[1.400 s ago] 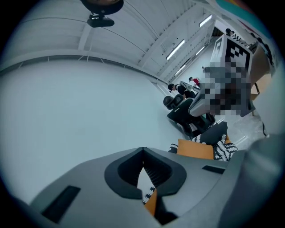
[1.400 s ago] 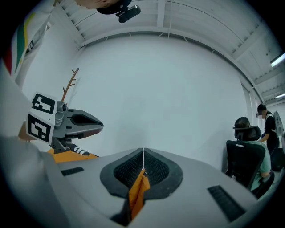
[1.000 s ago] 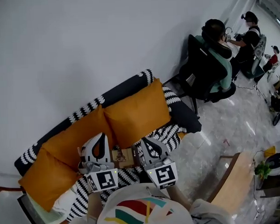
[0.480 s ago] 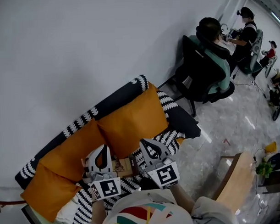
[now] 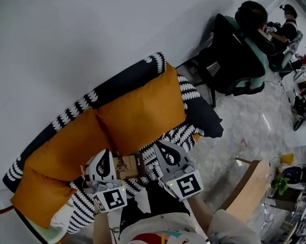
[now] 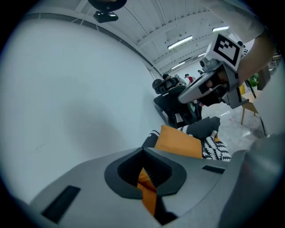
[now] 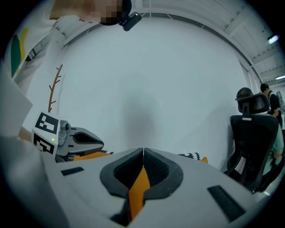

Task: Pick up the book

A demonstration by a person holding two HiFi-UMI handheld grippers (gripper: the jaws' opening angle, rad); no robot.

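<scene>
Change over the last second: both grippers came down toward the sofa seat, and the head view closed in, so the sofa fills more of the frame than it did.

The left gripper (image 5: 104,154) and the right gripper (image 5: 161,147) sat low, one on each side of the small brown-covered book (image 5: 127,166). The book lay flat on the seat between them, just in front of the cushions. I could not tell whether either gripper touched it.

Jaws: both pairs were pressed together with nothing between them. Only orange cushion showed through the slit below each tip.

Judgement: this was the approach, with no grasp begun. One pair of jaws would have to spread before it could take an edge of the book, and the soft seat may let the book sink when pressed.

Surface: a black-and-white zigzag-patterned fabric sofa (image 5: 188,100) carrying plump orange square cushions (image 5: 140,112) along its back.

Room:
- Near right: a light wooden piece of furniture (image 5: 249,190) on a glossy pale stone floor (image 5: 243,126).
- Behind the sofa: a plain pale grey wall (image 5: 90,41).
- Far right: a black and green swivel office chair (image 5: 236,56) with a seated person (image 5: 252,13), and another person beyond.
</scene>
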